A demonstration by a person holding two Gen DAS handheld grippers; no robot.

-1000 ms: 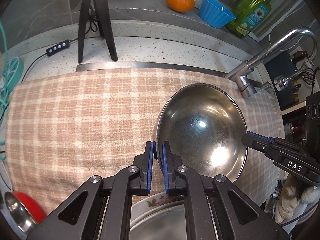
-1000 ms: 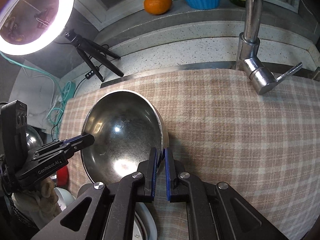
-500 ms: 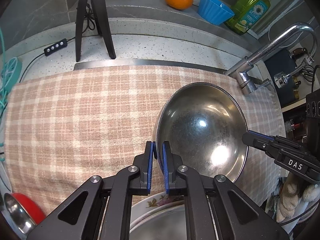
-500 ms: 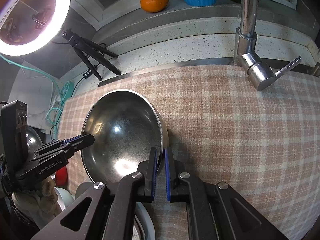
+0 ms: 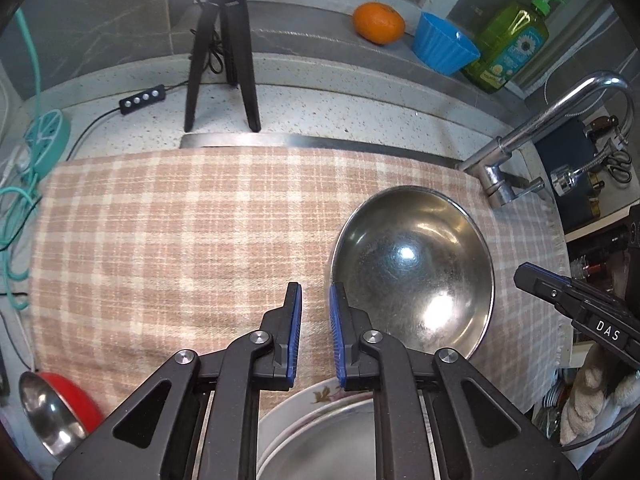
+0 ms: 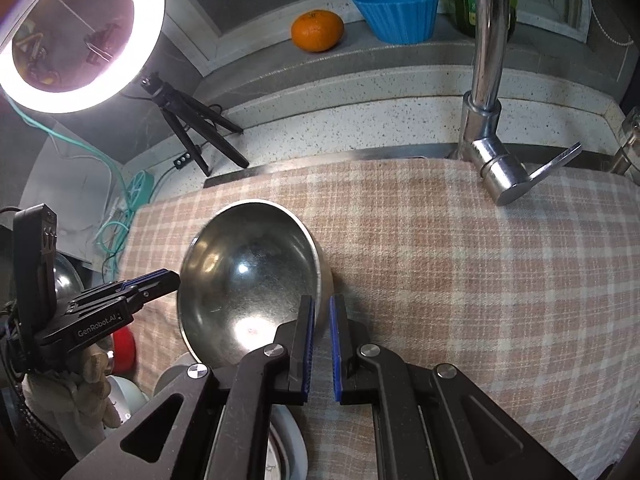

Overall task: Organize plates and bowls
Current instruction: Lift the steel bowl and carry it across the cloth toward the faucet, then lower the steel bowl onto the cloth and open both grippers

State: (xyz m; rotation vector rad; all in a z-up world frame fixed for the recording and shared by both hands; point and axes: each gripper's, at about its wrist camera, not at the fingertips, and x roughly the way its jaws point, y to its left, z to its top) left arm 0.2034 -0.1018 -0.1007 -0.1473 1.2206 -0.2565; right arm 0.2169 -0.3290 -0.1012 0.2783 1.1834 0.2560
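Observation:
A large steel bowl lies open side up on the checked cloth. My left gripper hangs just off the bowl's left rim. Its jaws are opening, and only cloth shows between them. My right gripper is shut to a narrow slit, with the bowl's right wall showing behind it. In the left wrist view the right gripper sits slightly off the bowl's right rim, with cloth between them. A flowered plate with a steel plate on it lies under my left gripper.
A red bowl and a steel bowl sit at the lower left. A tripod, an orange, a blue cup and a soap bottle line the back ledge. The faucet rises at the right. A ring light glows.
The left jaws have parted and let go of the bowl's left rim, and that gripper has drawn back from it. The right gripper's tip now shows slightly off the right rim.

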